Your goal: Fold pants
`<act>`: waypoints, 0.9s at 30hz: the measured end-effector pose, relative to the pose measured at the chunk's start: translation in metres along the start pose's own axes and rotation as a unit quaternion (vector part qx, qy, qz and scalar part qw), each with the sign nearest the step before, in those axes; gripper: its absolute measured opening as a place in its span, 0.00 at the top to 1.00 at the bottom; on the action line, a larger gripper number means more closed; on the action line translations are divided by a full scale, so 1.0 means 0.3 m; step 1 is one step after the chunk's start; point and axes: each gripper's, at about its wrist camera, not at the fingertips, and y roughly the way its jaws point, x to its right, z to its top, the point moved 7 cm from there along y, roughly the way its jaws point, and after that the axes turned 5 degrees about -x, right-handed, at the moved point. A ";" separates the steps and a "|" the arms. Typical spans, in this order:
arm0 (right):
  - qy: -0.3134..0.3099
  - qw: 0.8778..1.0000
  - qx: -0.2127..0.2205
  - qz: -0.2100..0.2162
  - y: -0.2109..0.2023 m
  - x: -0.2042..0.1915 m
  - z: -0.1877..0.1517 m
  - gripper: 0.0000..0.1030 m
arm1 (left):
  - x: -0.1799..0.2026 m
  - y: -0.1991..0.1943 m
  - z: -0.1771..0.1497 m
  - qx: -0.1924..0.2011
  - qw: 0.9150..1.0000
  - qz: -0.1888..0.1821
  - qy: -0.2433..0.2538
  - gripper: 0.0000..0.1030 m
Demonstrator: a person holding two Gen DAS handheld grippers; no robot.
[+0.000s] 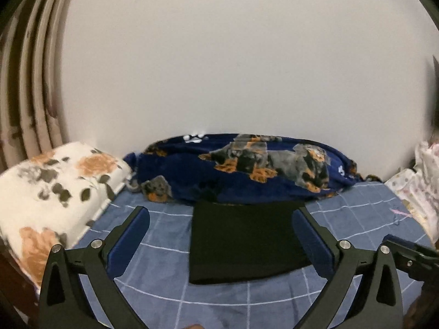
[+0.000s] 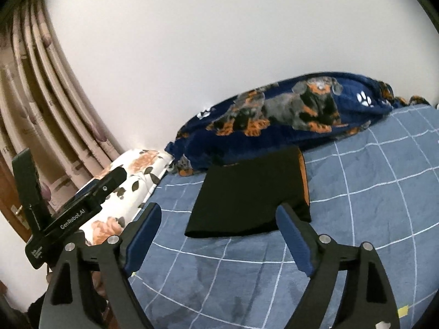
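The black pants lie folded into a flat rectangle on the blue checked bed sheet. In the right wrist view the pants show an orange stripe along their right edge. My left gripper is open and empty, held above the sheet just in front of the pants. My right gripper is open and empty, held above the sheet near the pants' front edge. The left gripper's body shows at the left of the right wrist view.
A dark blue blanket with a dog print lies bunched behind the pants against the white wall. A floral pillow lies at the left. Pale patterned cloth is at the right. Curtains hang at the left.
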 end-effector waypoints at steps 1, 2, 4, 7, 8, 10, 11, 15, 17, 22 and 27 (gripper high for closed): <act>-0.002 1.000 0.002 -0.001 -0.009 -0.007 -0.003 0.17 | 0.001 -0.012 0.000 0.000 1.000 0.002 0.001 0.00; -0.002 1.000 0.003 0.000 -0.014 -0.009 -0.004 0.17 | 0.004 -0.027 0.003 0.000 1.000 -0.005 -0.001 0.00; -0.003 1.000 0.006 -0.001 -0.029 -0.016 -0.009 0.16 | 0.005 -0.044 -0.001 -0.002 1.000 -0.020 -0.009 0.00; -0.008 1.000 0.010 -0.008 -0.045 -0.022 -0.017 0.15 | 0.001 -0.057 -0.002 -0.006 0.999 -0.037 -0.023 0.00; -0.011 1.000 0.011 -0.012 -0.049 -0.025 -0.019 0.15 | -0.001 -0.062 -0.003 -0.006 0.999 -0.035 -0.023 0.00; -0.015 1.000 0.012 -0.016 -0.055 -0.032 -0.023 0.14 | 0.000 -0.066 -0.009 -0.008 0.999 -0.033 -0.020 0.00; -0.017 1.000 0.012 -0.018 -0.059 -0.035 -0.025 0.13 | 0.003 -0.068 -0.014 -0.009 0.999 -0.032 -0.017 0.00; -0.020 1.000 0.013 -0.020 -0.064 -0.043 -0.033 0.10 | 0.011 -0.070 -0.033 -0.014 0.999 -0.031 -0.009 0.00; -0.019 1.000 0.013 -0.019 -0.065 -0.046 -0.037 0.10 | 0.018 -0.077 -0.041 -0.012 1.000 -0.027 -0.004 0.00; -0.025 0.999 0.011 -0.024 -0.064 -0.053 -0.051 0.09 | 0.037 -0.080 -0.059 -0.018 0.999 -0.034 0.006 0.00; -0.032 0.999 0.006 -0.028 -0.056 -0.057 -0.067 0.07 | 0.063 -0.075 -0.082 -0.029 0.998 -0.044 0.017 0.00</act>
